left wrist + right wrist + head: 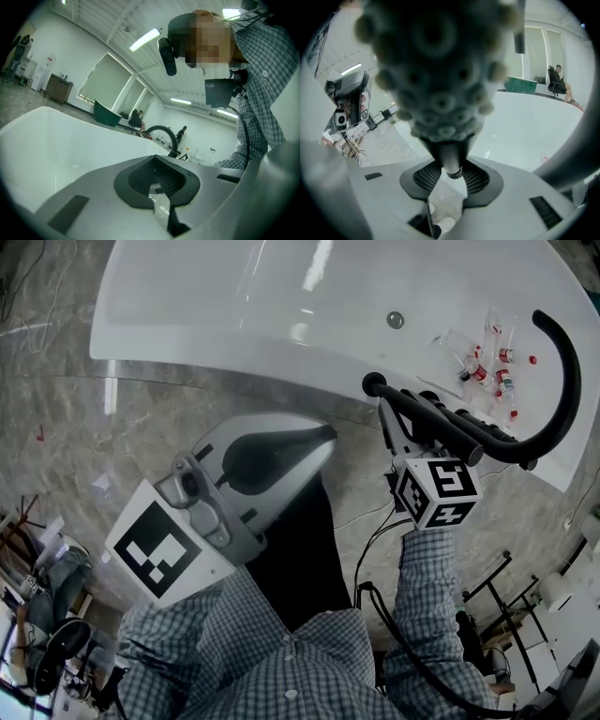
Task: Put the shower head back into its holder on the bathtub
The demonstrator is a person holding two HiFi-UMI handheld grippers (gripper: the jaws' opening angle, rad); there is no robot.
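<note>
The black shower head [439,418] lies across my right gripper [401,418], just over the bathtub's near rim [281,381]. In the right gripper view its nozzle face [436,70] fills the top, and the jaws of my right gripper [451,174] are shut on its thin neck. A black curved hose [565,381] arcs from it over the tub's right end. My left gripper [314,442] hangs lower left of the tub with its jaws together and nothing in them [159,190]. I cannot pick out the holder.
Several small red-capped bottles [487,367] stand on the tub's right ledge. A round metal fitting [396,320] sits in the tub wall. Marble floor [75,427] lies to the left, and cables and a metal frame [487,587] to the lower right.
</note>
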